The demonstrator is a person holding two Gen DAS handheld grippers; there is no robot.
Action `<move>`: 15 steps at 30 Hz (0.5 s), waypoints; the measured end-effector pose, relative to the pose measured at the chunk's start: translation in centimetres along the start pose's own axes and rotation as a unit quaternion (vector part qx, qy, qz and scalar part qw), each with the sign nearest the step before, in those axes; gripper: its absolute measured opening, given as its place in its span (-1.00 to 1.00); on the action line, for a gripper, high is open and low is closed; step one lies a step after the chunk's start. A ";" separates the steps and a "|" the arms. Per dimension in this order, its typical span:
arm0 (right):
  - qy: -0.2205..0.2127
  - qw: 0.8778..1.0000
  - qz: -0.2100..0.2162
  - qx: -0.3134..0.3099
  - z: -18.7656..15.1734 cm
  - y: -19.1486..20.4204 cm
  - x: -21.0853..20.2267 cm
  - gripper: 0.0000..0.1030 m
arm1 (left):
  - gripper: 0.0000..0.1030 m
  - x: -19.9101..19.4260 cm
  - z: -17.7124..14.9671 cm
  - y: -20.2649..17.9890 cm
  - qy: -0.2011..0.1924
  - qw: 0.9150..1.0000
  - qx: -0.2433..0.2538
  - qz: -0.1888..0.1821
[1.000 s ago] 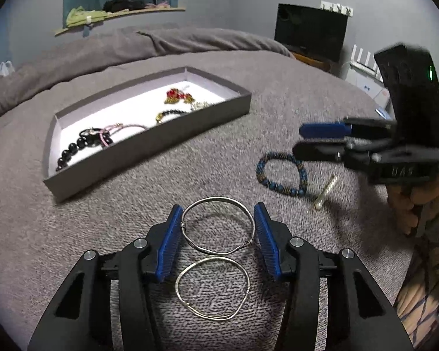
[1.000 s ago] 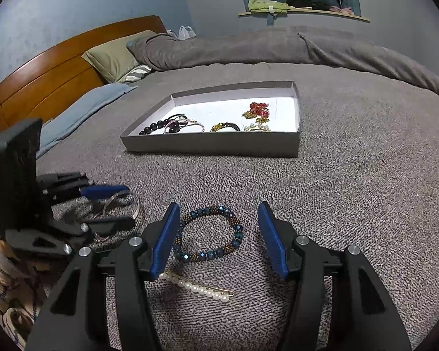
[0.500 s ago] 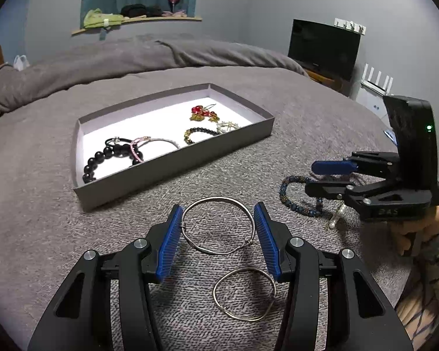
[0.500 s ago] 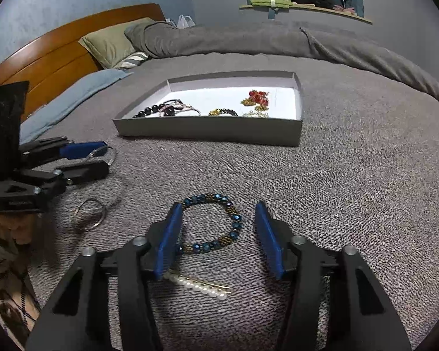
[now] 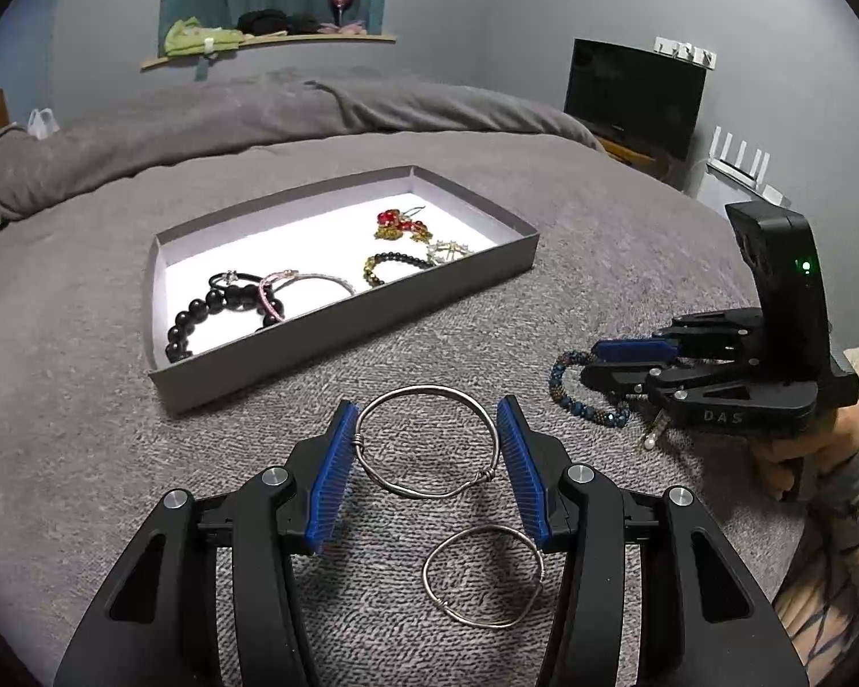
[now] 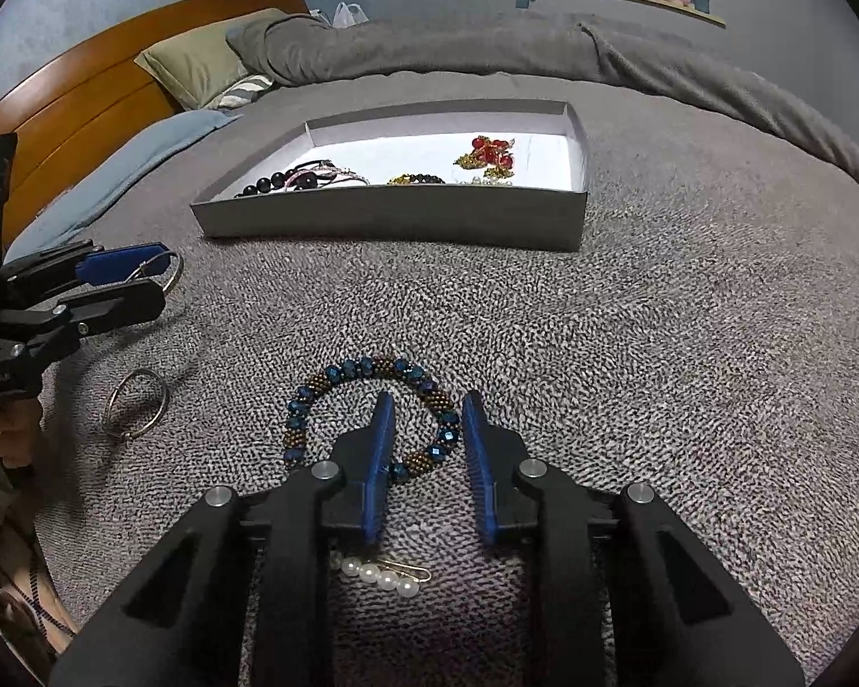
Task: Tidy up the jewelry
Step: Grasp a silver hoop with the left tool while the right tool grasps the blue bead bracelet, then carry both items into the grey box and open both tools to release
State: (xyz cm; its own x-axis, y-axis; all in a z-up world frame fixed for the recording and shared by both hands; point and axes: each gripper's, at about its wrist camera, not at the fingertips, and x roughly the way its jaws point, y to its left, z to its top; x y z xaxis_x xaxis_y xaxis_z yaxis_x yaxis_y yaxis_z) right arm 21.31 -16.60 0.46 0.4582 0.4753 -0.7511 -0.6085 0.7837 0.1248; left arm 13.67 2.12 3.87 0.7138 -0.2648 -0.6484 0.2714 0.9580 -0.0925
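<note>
Beaded bracelet lies just before the tray; right tool has been closing, straddling its rim, pads not yet pressing. Left tool grips the wire bangle; pearl pin nearby.

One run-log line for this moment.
left gripper: holds large wire bangle | right gripper: closing around blue beaded bracelet, not yet gripped | tray: partly filled

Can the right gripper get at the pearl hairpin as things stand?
Probably not directly: the right gripper straddles the beaded bracelet, and the pearl hairpin lies behind its fingers.
</note>
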 end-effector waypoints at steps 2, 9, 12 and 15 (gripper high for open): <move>0.004 1.000 0.000 0.000 0.0 0.0 0.2 -0.52 | 0.00 0.0 0.0 0.0 0.000 1.000 0.000 0.000; 0.005 1.000 -0.010 -0.008 0.0 0.3 0.2 -0.56 | 0.00 0.2 0.2 0.1 -0.003 1.000 -0.002 0.001; 0.003 1.000 -0.007 -0.012 0.1 0.5 0.0 -0.78 | 0.00 0.2 0.4 0.1 -0.004 1.000 -0.003 0.001; -0.002 1.000 0.002 -0.022 0.3 1.1 -0.2 -0.86 | 0.00 0.2 0.5 0.2 -0.006 1.000 -0.005 0.001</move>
State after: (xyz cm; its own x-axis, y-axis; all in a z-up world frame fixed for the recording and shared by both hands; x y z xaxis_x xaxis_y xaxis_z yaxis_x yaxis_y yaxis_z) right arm 20.78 -15.74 0.93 0.4585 0.4791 -0.7485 -0.6373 0.7642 0.0988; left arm 14.20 2.17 4.10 0.7217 -0.2645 -0.6397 0.2641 0.9594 -0.0987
